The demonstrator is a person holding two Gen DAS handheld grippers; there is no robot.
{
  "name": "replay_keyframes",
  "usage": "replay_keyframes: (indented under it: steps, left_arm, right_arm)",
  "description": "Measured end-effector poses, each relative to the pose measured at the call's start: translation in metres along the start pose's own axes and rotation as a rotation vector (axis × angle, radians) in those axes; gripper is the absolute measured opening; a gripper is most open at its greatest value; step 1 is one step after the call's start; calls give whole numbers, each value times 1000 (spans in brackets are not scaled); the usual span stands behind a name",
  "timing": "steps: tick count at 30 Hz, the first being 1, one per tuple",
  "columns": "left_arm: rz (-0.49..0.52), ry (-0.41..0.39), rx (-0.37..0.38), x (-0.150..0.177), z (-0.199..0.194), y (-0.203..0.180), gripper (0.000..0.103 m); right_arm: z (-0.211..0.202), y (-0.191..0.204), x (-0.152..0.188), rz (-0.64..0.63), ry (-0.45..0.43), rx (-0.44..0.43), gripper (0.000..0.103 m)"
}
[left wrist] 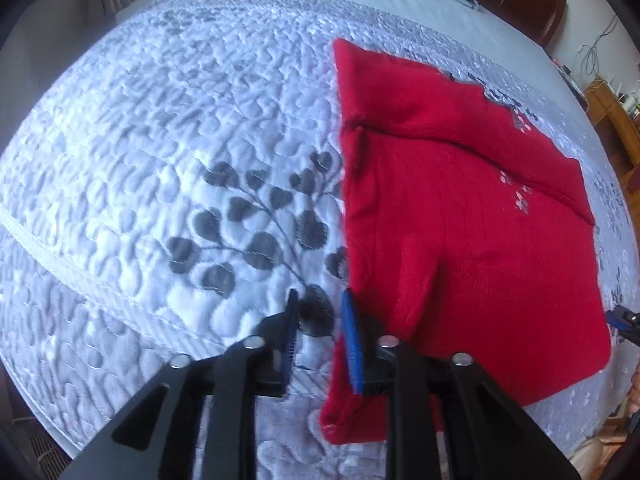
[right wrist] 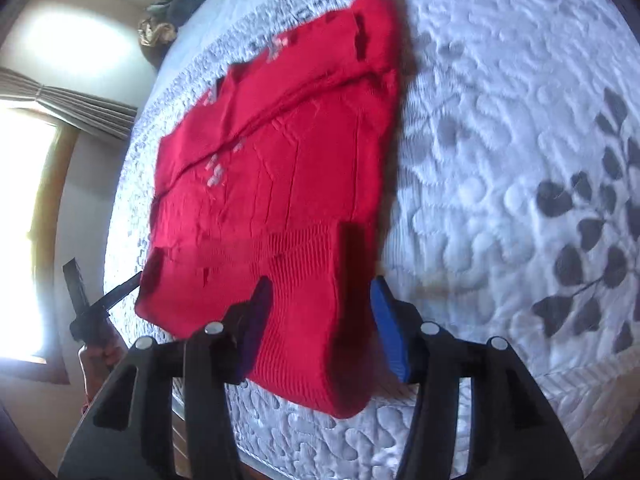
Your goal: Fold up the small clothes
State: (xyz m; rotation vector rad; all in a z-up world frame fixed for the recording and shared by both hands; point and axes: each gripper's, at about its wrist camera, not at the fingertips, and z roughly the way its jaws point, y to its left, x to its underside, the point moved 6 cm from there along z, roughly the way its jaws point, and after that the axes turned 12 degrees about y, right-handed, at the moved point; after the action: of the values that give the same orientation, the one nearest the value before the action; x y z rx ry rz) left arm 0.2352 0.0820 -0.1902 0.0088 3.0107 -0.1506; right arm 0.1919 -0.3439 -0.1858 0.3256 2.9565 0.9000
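A red knitted sweater [left wrist: 460, 216] is lying folded on a white quilted bedspread [left wrist: 140, 140] printed with grey leaf sprigs, its ribbed hem reaching toward the near edge of the bed. The left gripper [left wrist: 320, 336] is pointing steeply down over the bedspread at the sweater's left edge, its jaws standing partly apart with only quilt showing between them; the blue-padded right finger is lying against or just over the red edge, and I cannot tell whether it is touching. The right gripper [right wrist: 320, 328] is tilting down over the ribbed hem at the sweater's near right corner, its jaws spread wider, with the hem showing between them and neither pad pressing on it. In the right wrist view, a person's hand [right wrist: 98, 360] is gripping the other tool beyond the sweater's far side.
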Motion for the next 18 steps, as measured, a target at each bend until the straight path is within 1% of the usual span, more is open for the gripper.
replay_keyframes:
  steps: [1,3,5,7,9,12,16,18]
  left_arm:
    - [7,-20,-23,0,-5,3,34]
    - [24,-43,-43,1,-11,3,37]
    - [52,-58,-38,0,-16,-2,39]
    - [79,-65,-32,-2,-19,-9,45]
    - [104,-68,-30,-4,-19,-17,47]
    - [136,-59,-53,-9,-13,-27,50]
    - [180,-37,-76,-12,-1,-36,55]
    - [205,-33,-109,-14,5,-39,56]
  right_arm:
    - [-6,-2,0,-6,-15,-16,52]
    - [-13,-3,1,-16,-33,-42,51]
    - [-17,-1,1,-32,-37,-69,49]
    - [-16,1,1,-48,-25,-78,49]
    - [-13,4,1,-58,-1,-76,47]
    - [1,6,-3,-63,47,-66,46]
    - [12,4,-7,-56,75,-45,43]
    - [18,4,-12,-60,84,-35,41]
